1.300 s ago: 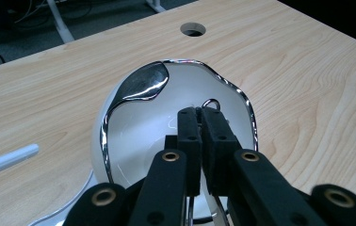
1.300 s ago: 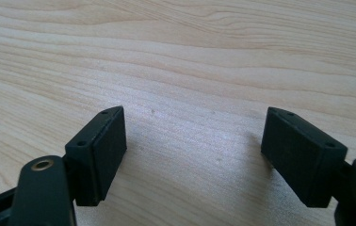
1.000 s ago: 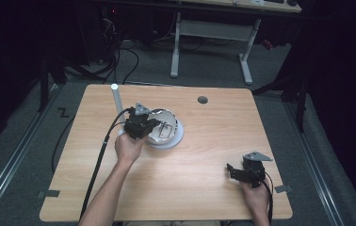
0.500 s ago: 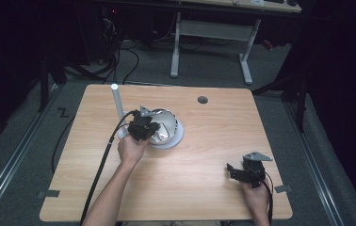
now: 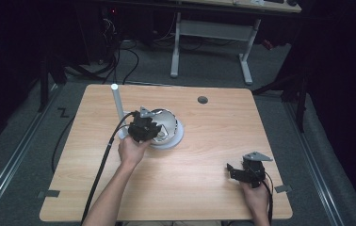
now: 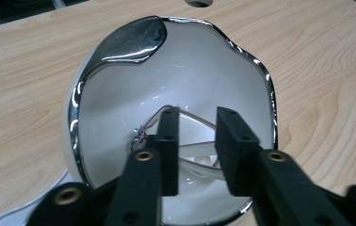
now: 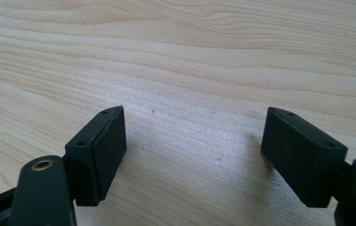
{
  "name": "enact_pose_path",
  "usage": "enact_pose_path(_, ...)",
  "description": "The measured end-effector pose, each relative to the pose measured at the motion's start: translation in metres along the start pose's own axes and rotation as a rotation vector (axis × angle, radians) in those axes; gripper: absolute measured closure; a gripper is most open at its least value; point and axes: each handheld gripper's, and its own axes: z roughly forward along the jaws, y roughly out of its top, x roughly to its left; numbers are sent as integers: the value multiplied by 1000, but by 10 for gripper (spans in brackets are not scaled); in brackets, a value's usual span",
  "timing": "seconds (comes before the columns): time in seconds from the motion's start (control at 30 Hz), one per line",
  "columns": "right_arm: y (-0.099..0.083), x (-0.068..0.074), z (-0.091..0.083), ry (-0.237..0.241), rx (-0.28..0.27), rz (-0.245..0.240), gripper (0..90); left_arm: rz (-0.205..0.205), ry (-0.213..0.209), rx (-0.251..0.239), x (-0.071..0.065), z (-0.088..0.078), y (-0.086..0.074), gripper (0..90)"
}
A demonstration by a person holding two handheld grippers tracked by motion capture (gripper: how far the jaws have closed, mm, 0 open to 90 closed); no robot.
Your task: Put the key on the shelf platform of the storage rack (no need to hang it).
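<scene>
left gripper [image 5: 155, 130] sits over the silver-rimmed white bowl [image 6: 176, 94], which stands on a white plate [image 5: 178, 140] left of centre on the table [image 5: 204, 188]. Its jaws have just been opening, now a narrow gap, nothing pinched; a thin wire piece [image 6: 190, 117] lies in the bowl beyond them. right gripper [image 5: 232, 170] rests near the right front corner, jaws wide, only wood between them

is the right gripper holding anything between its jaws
No, in the right gripper view the right gripper has its jaws spread wide apart, with bare wooden table showing in the gap between them.
</scene>
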Motion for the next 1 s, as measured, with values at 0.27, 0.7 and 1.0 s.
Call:
enact_pose_path(0.27,0,0,0,0,0,0,231,-20,-15,-42,5,-18,12,499)
enact_pose_path(0.7,0,0,0,-1,0,0,232,-11,-23,-64,12,-36,22,455)
enact_pose_path(1.0,0,0,0,-1,0,0,231,-39,-37,-88,15,-48,34,446)
